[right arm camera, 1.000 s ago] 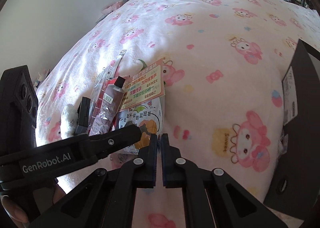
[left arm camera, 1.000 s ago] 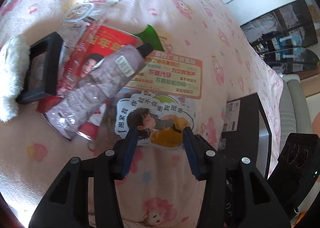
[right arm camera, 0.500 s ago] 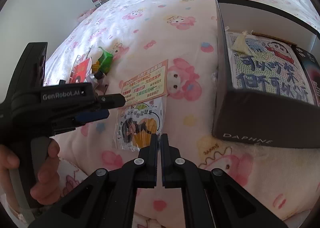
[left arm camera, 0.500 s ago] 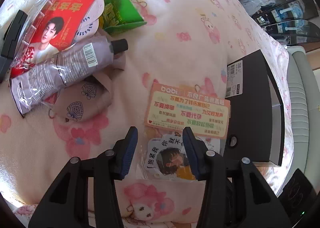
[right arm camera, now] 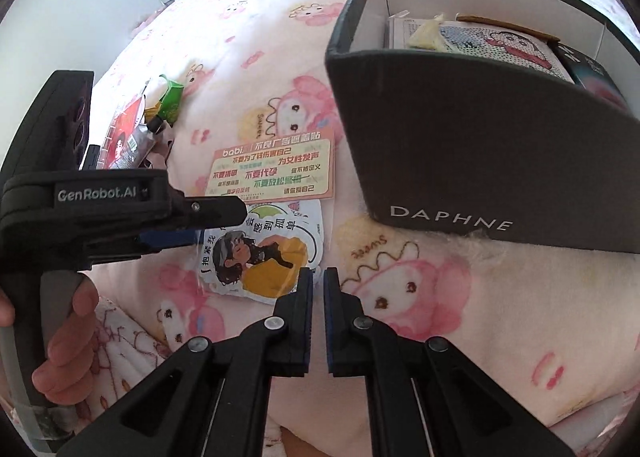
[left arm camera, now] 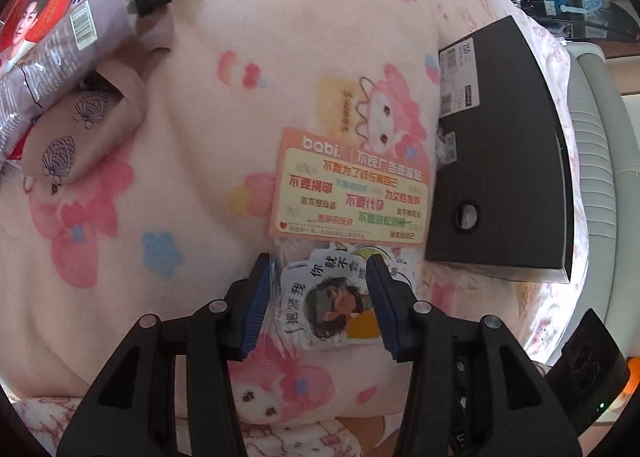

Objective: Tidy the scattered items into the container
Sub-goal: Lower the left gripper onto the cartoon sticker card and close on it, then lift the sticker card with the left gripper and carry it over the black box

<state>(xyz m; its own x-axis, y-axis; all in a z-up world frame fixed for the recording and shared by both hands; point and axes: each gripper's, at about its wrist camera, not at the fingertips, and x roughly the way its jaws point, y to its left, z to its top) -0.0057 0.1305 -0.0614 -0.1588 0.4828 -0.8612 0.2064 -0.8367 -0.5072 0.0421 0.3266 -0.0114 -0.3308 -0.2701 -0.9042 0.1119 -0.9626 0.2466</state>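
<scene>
Clear-bagged cartoon sticker (left arm camera: 334, 299): white die-cut shape, dark-haired figure, yellow patch, flat on the pink blanket (left arm camera: 192, 185) beside the black box (left arm camera: 504, 161). Long axis toward the orange card (left arm camera: 352, 187) overlapping its far end. Left gripper (left arm camera: 318, 307) parted, straddling the sticker, pads not pressing. Right gripper (right arm camera: 318, 321) closed, empty, at the sticker's near edge. Box contents (right arm camera: 492, 39) seen from the right wrist only; the purple tube (left arm camera: 56, 53) clear only from the left.

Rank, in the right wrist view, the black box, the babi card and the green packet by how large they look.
1. Black box
2. Babi card
3. Green packet, which lies farther off, so it may look smaller than it is.
</scene>
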